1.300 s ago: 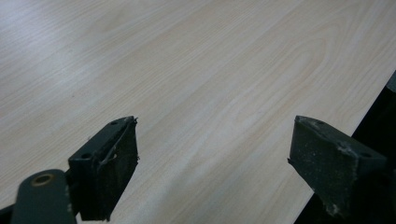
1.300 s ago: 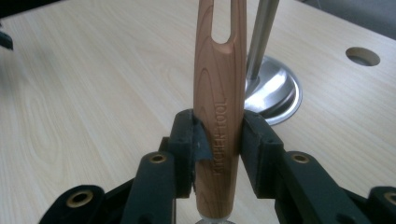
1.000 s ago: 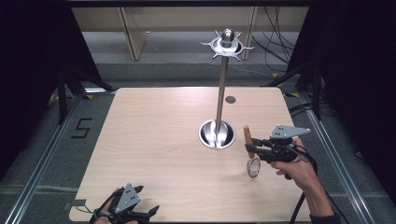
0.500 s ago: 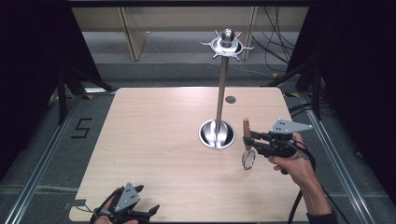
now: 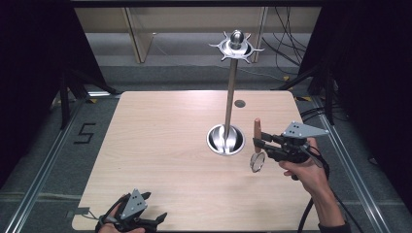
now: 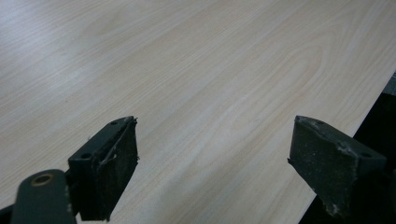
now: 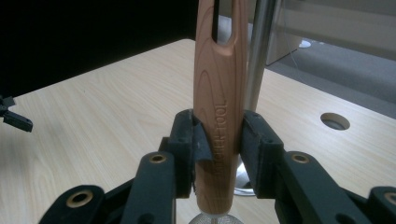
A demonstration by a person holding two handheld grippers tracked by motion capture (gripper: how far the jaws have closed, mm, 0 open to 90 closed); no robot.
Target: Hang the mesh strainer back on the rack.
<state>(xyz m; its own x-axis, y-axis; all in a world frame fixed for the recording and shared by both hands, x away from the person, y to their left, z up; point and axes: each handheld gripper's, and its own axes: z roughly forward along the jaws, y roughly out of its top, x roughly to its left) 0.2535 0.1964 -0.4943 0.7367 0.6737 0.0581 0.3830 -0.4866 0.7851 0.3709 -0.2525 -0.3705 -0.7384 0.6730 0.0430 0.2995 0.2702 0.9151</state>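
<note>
A strainer with a wooden handle point(image 5: 257, 128) point(image 7: 222, 93) stands upright, its small round mesh head point(image 5: 257, 162) hanging below. My right gripper point(image 5: 257, 143) point(image 7: 219, 140) is shut on the lower part of the handle, just right of the stand's round base point(image 5: 225, 140). The metal stand's pole point(image 5: 230, 97) point(image 7: 261, 51) rises to a ring of hooks point(image 5: 236, 46) at its top. My left gripper point(image 5: 154, 219) point(image 6: 212, 154) rests at the table's near left edge, open with nothing between its jaws.
The light wooden table point(image 5: 160, 145) has a small round cable hole point(image 5: 239, 103) point(image 7: 335, 121) behind the stand. Dark floor and frame rails lie beside the table, and cables trail at the far right point(image 5: 291, 48).
My right gripper has carried the strainer slightly left and up, closer to the stand's base. The left gripper has not moved.
</note>
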